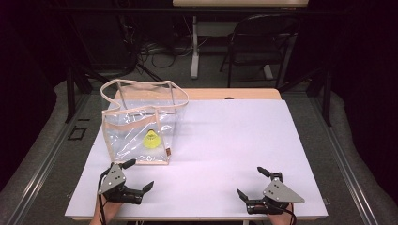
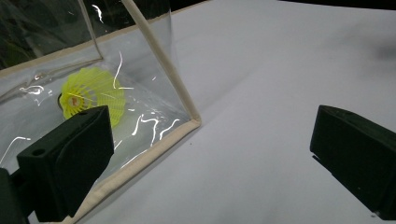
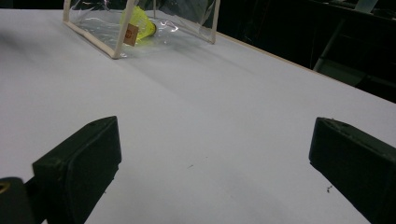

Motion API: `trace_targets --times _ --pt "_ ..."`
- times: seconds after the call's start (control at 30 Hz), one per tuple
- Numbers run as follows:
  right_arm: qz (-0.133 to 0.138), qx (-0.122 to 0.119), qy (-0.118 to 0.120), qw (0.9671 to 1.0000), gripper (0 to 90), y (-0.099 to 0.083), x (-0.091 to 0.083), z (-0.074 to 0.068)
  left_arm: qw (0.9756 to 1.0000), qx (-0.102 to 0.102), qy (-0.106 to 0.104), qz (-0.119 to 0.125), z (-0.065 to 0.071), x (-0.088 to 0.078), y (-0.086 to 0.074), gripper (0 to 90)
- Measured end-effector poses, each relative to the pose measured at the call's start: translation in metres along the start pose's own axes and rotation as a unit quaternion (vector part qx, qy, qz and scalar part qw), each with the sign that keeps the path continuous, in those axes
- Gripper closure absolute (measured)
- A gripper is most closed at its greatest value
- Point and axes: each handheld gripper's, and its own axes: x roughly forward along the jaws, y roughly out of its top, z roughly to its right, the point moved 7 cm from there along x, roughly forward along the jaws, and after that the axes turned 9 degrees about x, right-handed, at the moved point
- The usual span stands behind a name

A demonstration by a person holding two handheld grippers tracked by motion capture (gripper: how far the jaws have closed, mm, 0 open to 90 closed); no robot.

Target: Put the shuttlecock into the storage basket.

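Clear plastic with beige trim forms the bag point(image 1: 141, 124) standing at the table's point(image 1: 225, 140) left side, and inside it we see a yellow shuttlecock point(image 1: 151, 139) lying on the bottom. Our left gripper point(image 1: 139, 175) sits just before the bag's near corner, jaws spread wide and empty. Our right gripper point(image 1: 251, 183) rests well apart, equally released.

Glossy clear plastic bag point(image 1: 141, 126) with cloth trim, matt white table point(image 1: 225, 140)
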Motion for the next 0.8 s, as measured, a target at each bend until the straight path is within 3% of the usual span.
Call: trace_targets --times 0.8 --pt "-0.001 0.000 0.002 1.0000 1.9 0.000 0.001 -0.001 0.9999 -0.013 -0.004 -0.007 0.006 -0.001 -0.012 0.0"
